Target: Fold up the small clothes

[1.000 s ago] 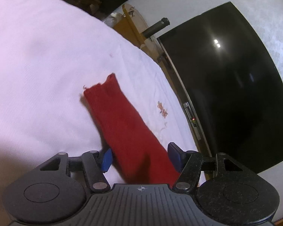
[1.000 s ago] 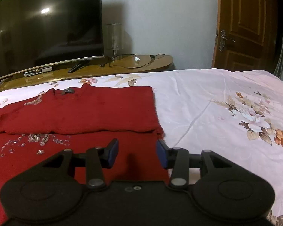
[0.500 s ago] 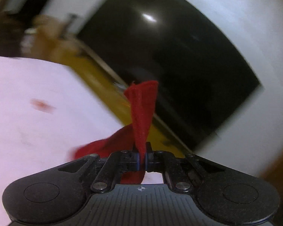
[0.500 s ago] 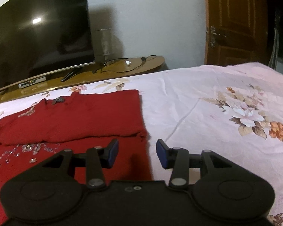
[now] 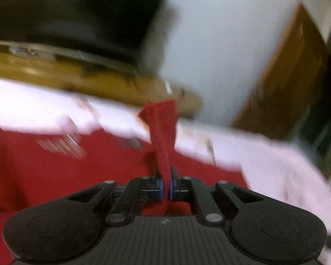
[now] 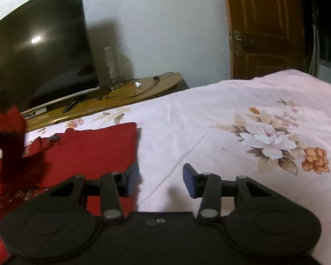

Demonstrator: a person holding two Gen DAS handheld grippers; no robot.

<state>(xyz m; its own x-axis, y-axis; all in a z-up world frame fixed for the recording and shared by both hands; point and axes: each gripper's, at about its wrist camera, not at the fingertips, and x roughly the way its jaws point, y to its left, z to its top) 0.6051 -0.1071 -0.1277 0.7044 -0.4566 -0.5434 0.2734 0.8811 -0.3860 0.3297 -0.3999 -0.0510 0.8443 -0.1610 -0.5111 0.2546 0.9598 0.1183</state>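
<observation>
A red garment (image 6: 92, 148) lies flat on the floral bedsheet (image 6: 242, 119), with sequins near its lower left. My left gripper (image 5: 165, 186) is shut on the garment's red sleeve (image 5: 163, 132), which stands up from between the blue pads; the left wrist view is blurred, with the garment's body (image 5: 55, 165) spread below. In the right wrist view the lifted sleeve (image 6: 10, 123) shows at the far left edge, above the garment. My right gripper (image 6: 160, 180) stands open over the garment's right edge, nothing between its fingers.
A large dark television (image 6: 39, 59) stands on a wooden cabinet (image 6: 139, 88) beyond the bed, with cables and a small white item on the cabinet top. A brown wooden door (image 6: 264, 28) is at the back right. Bare sheet stretches to the right.
My left gripper shut on the red sleeve, lifted it off the sheet and swung it across over the garment's body. My right gripper drifted slightly right, still open.
</observation>
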